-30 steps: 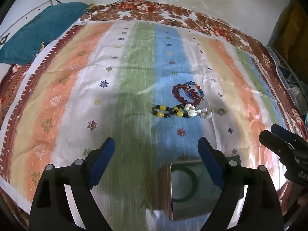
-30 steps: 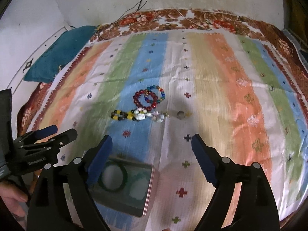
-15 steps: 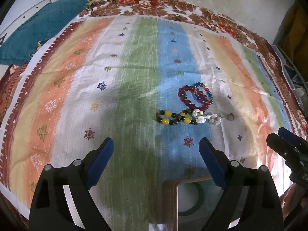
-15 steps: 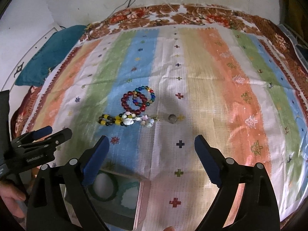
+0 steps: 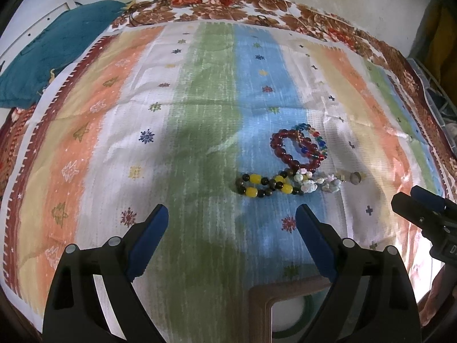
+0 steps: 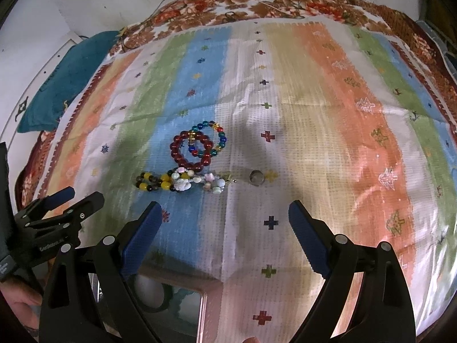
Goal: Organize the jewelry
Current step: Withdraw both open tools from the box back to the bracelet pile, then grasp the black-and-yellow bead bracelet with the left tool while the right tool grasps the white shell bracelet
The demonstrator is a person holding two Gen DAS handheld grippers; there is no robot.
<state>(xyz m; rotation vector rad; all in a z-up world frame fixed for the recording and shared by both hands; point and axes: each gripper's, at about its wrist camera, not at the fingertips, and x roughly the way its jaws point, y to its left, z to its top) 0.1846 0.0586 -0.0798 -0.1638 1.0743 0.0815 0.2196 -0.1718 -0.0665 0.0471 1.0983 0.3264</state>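
Altogether four bead bracelets (image 6: 188, 168) and one ring (image 6: 256, 177) lie ahead; both tongs (image 5: 232, 230) (image 6: 224, 227) gape wide, empty.

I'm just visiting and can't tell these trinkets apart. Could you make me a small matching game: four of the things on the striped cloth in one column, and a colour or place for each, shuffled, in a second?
Things:
1. ring of large beads
2. ring of small beads
3. flattened strand
4. bangle

Descriptions:
A. green, lying in the box at the near edge
B. dark red, round
C. yellow and dark beads, nearest the left gripper
D. blue, green, yellow and red mixed

Pairs: 1-B, 2-D, 3-C, 4-A
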